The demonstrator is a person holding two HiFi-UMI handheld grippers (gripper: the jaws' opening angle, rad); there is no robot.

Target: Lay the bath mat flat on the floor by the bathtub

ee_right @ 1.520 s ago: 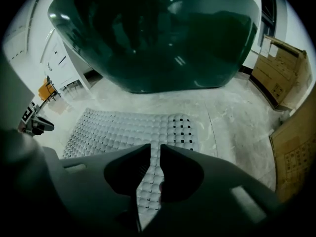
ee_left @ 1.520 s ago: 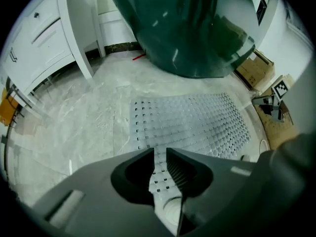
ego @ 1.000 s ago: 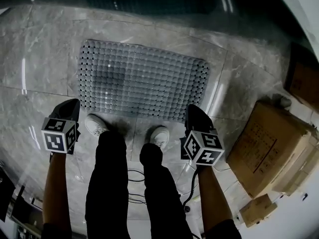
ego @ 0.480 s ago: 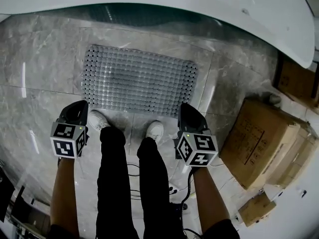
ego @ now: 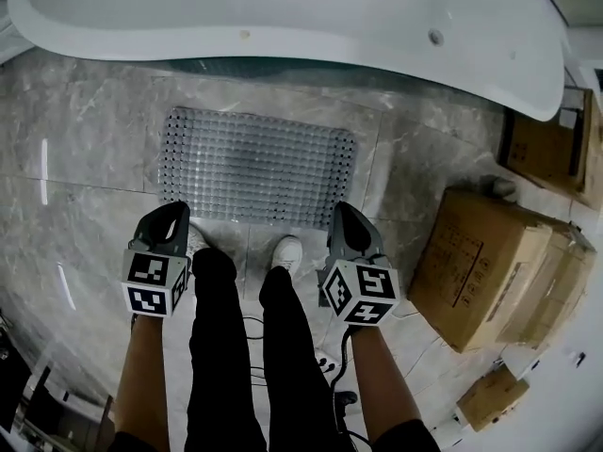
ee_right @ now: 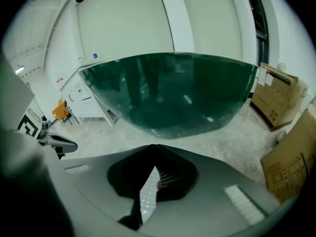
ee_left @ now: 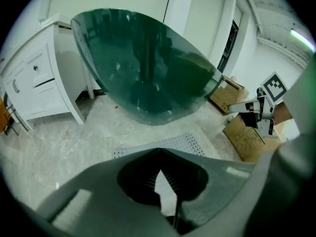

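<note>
- Bath mat (ego: 254,168) lay flat on the floor (ego: 85,139), long side along the bathtub (ego: 283,12), below and ahead of both sets of jaws and touching neither. Judged placed where the task asks: no fold or lifted corner showed in the head view.
- Left gripper (ego: 173,209): jaws closed tip to tip with nothing between them. In its own view a strip of the mat showed just past the tips, with the tub beyond.
- Right gripper (ego: 341,211): jaws also closed and empty. Its view showed tub and floor beyond the tips; the mat was hidden behind the jaws.
- Both grippers were held up at either side of the person's legs, pointing down toward the mat's near edge. With the mat down there was nothing left to hold, so this looked like clearing away from it.
- The shoes (ego: 287,250) stood behind the jaw tips, just short of the mat's near edge and not on it.
- Cardboard boxes (ego: 490,262) sat out to the right of the right jaws, apart from the mat.
- Versus the earlier frames: both grippers had risen away from the floor and the head had come up, so the white tub rim now showed and the mat looked smaller.
- The mat itself had not shifted, keeping the same spot and the same flat lie.
- The jaws looked closed throughout.
</note>
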